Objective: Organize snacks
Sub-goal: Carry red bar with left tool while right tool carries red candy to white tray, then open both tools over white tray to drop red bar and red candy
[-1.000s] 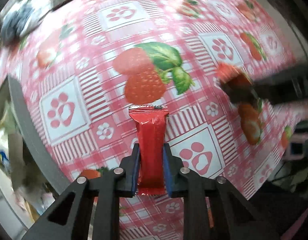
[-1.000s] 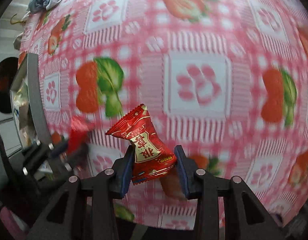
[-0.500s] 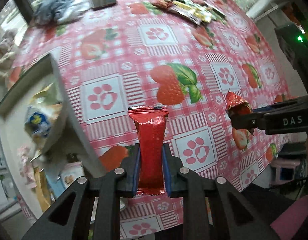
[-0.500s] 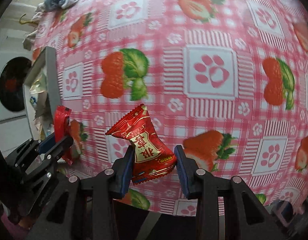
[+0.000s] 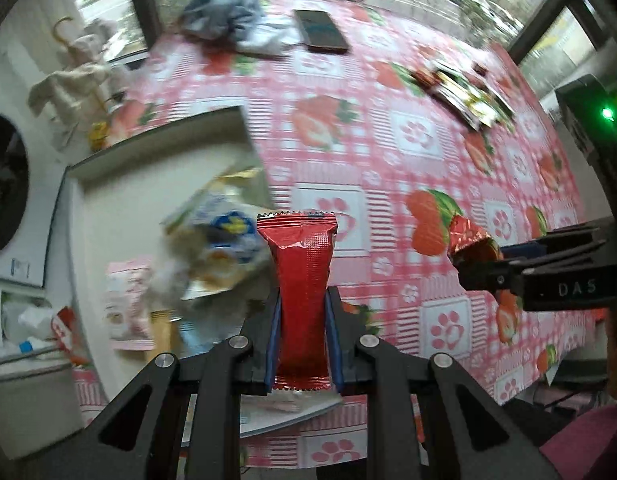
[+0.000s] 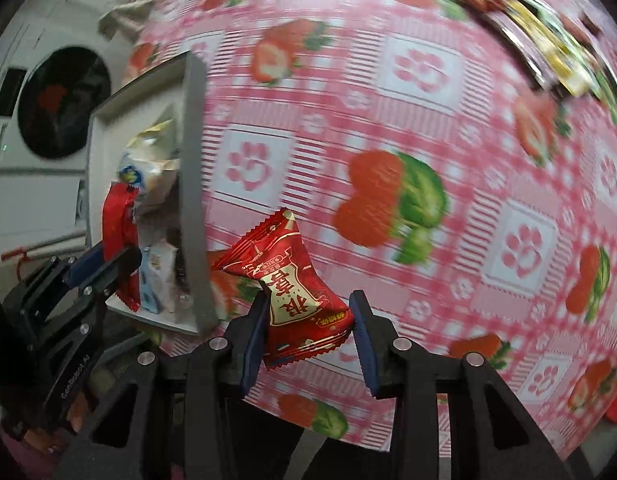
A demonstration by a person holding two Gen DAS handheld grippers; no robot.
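Red stick packet [image 5: 302, 280] glossy crinkled foil; tablecloth [image 5: 412, 136] smooth, printed; tray [image 5: 156, 148] matt grey.

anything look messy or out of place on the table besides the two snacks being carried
Yes. A crumpled bluish cloth and a dark phone lie at the table's far edge, neither a snack. A loose heap of snack packets still sits outside the grey box.

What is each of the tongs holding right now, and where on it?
The left tongs pinch a long red snack bar near its lower end. The right tongs clamp a red candy packet across its lower half.
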